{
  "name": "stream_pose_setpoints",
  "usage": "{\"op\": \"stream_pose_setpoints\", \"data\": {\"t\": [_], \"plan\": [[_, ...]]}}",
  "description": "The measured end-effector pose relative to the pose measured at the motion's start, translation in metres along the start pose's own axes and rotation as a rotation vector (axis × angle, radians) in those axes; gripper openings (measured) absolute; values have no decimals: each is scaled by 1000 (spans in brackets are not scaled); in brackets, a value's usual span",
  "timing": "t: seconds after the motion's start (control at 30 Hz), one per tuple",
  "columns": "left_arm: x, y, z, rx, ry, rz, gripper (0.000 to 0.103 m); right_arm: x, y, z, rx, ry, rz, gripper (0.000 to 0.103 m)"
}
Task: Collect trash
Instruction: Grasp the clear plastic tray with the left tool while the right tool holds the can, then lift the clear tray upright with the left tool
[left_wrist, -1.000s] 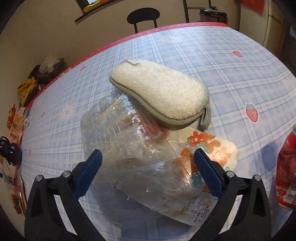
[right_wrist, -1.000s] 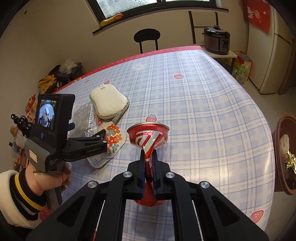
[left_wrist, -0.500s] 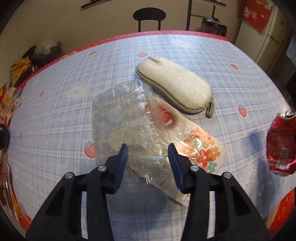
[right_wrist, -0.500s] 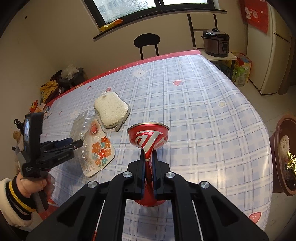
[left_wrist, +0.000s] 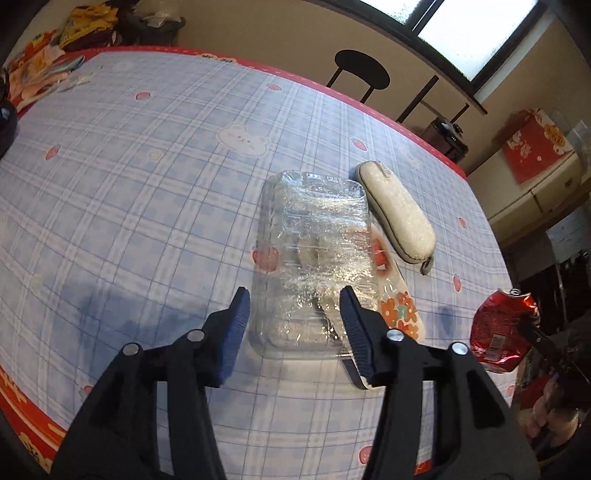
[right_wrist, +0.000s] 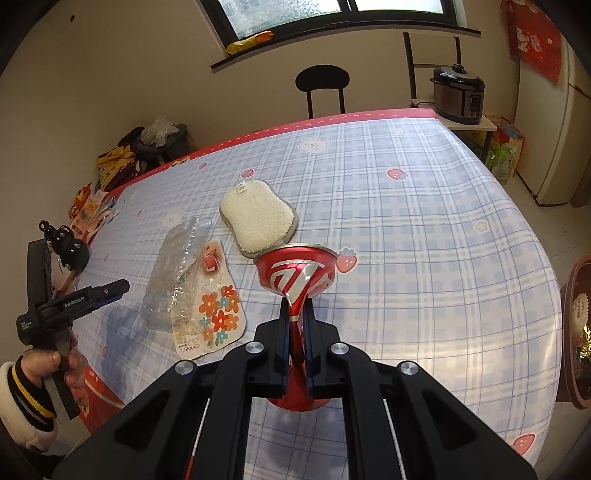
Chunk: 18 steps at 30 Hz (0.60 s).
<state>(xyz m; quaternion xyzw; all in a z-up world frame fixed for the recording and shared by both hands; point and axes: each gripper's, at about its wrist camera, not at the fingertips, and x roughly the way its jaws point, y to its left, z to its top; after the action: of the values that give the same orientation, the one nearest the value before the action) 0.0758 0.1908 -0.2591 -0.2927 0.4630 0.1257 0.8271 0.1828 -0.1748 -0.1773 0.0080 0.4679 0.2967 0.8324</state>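
Hovering low over the near end of the clear plastic tray (left_wrist: 314, 258), the left gripper (left_wrist: 293, 321) now has its blue pads partly open; a second ago they were spread wide, then nearly closed, and it has pulled back without taking hold. The tray and the flowered packet (right_wrist: 210, 306) under it remain on the checked tablecloth (left_wrist: 147, 184) beside the white scrubbing pad (left_wrist: 397, 218). The right gripper (right_wrist: 295, 325) keeps the crushed red can (right_wrist: 297, 273) pinched tight, so one piece is collected, the tray probably next
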Motion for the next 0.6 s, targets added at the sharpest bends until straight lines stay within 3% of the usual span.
{"op": "stream_pose_setpoints", "data": {"t": [0.07, 0.2, 0.3, 0.47, 0.6], "plan": [[3, 9, -10, -71, 36, -59, 52, 1, 4, 1, -9, 5, -1, 8], [14, 33, -31, -316, 121, -206, 52, 5, 5, 0, -5, 16, -10, 8], [24, 33, -37, -392, 151, -244, 53, 7, 8, 0, -13, 22, -10, 8], [24, 18, -28, -283, 116, -153, 57, 5, 12, 0, -35, 22, -3, 8], [24, -7, -24, -41, 78, -20, 60, 5, 9, 0, -27, 29, -3, 8]]}}
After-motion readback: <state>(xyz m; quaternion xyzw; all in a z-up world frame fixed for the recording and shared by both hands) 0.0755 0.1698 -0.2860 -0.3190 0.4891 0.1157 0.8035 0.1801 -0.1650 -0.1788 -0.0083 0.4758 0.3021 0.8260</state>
